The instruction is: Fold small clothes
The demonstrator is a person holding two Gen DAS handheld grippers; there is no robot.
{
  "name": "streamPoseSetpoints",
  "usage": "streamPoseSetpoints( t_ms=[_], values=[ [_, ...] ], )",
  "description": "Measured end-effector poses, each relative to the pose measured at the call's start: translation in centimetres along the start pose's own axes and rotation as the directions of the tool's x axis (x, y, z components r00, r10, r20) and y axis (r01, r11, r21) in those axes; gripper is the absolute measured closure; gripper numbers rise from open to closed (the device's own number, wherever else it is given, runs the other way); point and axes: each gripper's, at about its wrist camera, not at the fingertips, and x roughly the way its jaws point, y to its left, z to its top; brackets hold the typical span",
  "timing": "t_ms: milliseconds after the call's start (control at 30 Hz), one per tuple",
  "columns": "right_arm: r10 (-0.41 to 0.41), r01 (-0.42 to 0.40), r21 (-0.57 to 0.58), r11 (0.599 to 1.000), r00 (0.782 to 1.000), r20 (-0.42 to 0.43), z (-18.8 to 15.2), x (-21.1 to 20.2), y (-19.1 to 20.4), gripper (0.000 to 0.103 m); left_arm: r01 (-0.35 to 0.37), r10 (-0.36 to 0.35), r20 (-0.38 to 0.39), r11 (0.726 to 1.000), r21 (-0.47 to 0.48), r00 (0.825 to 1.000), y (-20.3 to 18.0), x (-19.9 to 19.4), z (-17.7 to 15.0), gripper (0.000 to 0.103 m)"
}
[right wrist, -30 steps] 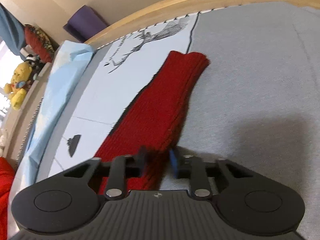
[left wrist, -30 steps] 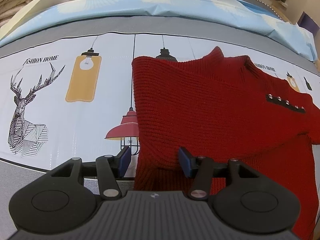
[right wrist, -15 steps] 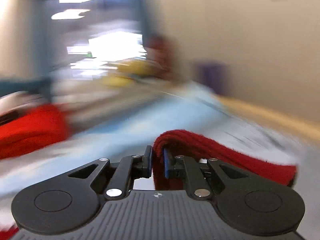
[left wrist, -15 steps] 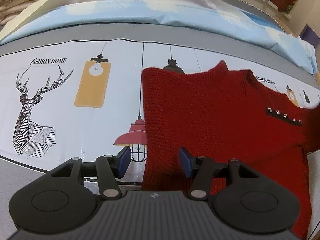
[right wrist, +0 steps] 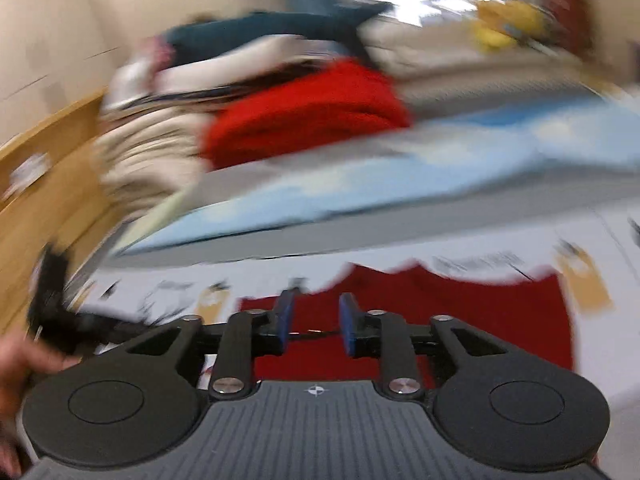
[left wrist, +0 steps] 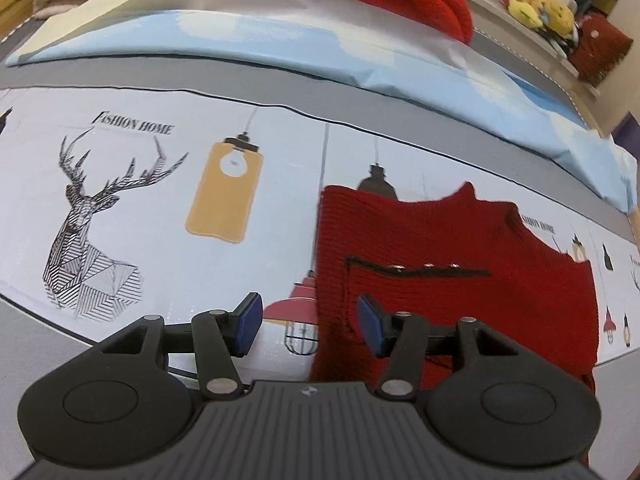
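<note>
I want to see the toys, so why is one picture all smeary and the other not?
Right wrist view: motion blur smears the yellow toys and red sweater. Left wrist view: sharp, the sweater's knit shows, but the fisheye lens bends the printed sheet's edges.

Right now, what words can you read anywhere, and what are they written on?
"FASHION HOME": on the printed sheet, above the deer drawing.
"FASHION HOME" again, partly hidden by the red sweater: only "ASHION HOME" shows.
Right wrist view: too blurred to read anything.
</note>
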Motion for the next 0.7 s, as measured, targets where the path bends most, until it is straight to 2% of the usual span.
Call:
streamPoseSetpoints(
  t_ms=[67, 100, 167, 200, 233, 300, 367, 400, 433, 467, 533, 567, 600, 700],
  values=[
    [-0.087, 0.089, 0.105, 0.991, 0.996, -0.018, -0.2, -1.0, -1.5, 0.055, -0.004, 0.004, 0.001, 1.0, -0.019, 1.0, 0.5, 0.1, 0.0, 0.05],
    [-0.11, 0.111, 0.165, 0.98, 0.994, -0.017, -0.7, -1.4, -2.6, 0.055, -0.002, 0.002, 0.003, 1.0, -0.026, 1.0, 0.6, 0.1, 0.0, 0.057],
    [-0.129, 0.123, 0.247, 0.961, 0.992, 0.007, -2.6, -1.0, -4.6, 0.055, 0.005, -0.005, 0.003, 1.0, -0.023, 1.0, 0.6, 0.1, -0.2, 0.061],
    [-0.179, 0.18, 0.286, 0.941, 0.983, -0.029, -3.6, -0.3, -6.0, 0.055, 0.007, -0.007, 0.002, 1.0, -0.016, 1.0, 0.4, 0.2, -0.3, 0.061],
    [-0.24, 0.257, 0.336, 0.906, 0.966, -0.092, -4.3, 0.7, -7.3, 0.055, 0.008, -0.008, 0.0, 1.0, -0.008, 1.0, 0.2, 0.2, -0.4, 0.061],
    [-0.202, 0.233, 0.41, 0.882, 0.972, -0.118, -5.2, 2.9, -9.8, 0.056, 0.015, -0.015, -0.002, 1.0, 0.008, 1.0, -0.3, 0.2, -0.6, 0.061],
    [-0.202, 0.257, 0.415, 0.873, 0.964, -0.173, -5.8, 5.3, -12.1, 0.056, 0.016, -0.016, -0.001, 1.0, 0.019, 1.0, -0.5, 0.3, -0.7, 0.061],
    [-0.229, 0.298, 0.398, 0.867, 0.95, -0.213, -6.6, 6.2, -13.3, 0.059, 0.014, -0.014, -0.003, 1.0, 0.024, 1.0, -0.6, 0.3, -0.7, 0.061],
    [-0.276, 0.362, 0.39, 0.847, 0.925, -0.26, -7.4, 6.7, -14.6, 0.064, 0.013, -0.013, -0.007, 0.999, 0.029, 1.0, -0.5, 0.4, -0.8, 0.061],
    [-0.286, 0.387, 0.414, 0.824, 0.914, -0.286, -7.8, 6.6, -15.6, 0.076, 0.013, -0.013, -0.012, 0.999, 0.038, 1.0, -0.4, 0.4, -0.8, 0.061],
    [-0.248, 0.357, 0.527, 0.771, 0.931, -0.268, -8.0, 5.5, -16.6, 0.075, 0.011, -0.011, -0.015, 0.999, 0.03, 1.0, 0.1, 0.2, -1.0, 0.061],
    [-0.238, 0.345, 0.547, 0.763, 0.936, -0.259, -7.6, 5.0, -16.2, 0.068, 0.014, -0.014, -0.012, 1.0, 0.015, 1.0, 0.5, -0.1, -1.1, 0.061],
    [-0.227, 0.318, 0.55, 0.773, 0.947, -0.228, -7.0, 4.2, -15.5, 0.061, 0.018, -0.018, -0.004, 1.0, -0.002, 1.0, 0.9, -0.6, -1.3, 0.061],
    [-0.225, 0.271, 0.485, 0.831, 0.962, -0.152, -5.3, 2.3, -13.1, 0.058, 0.019, -0.018, 0.042, 1.0, -0.022, 0.999, 1.5, -2.4, -2.1, 0.061]
  ],
)
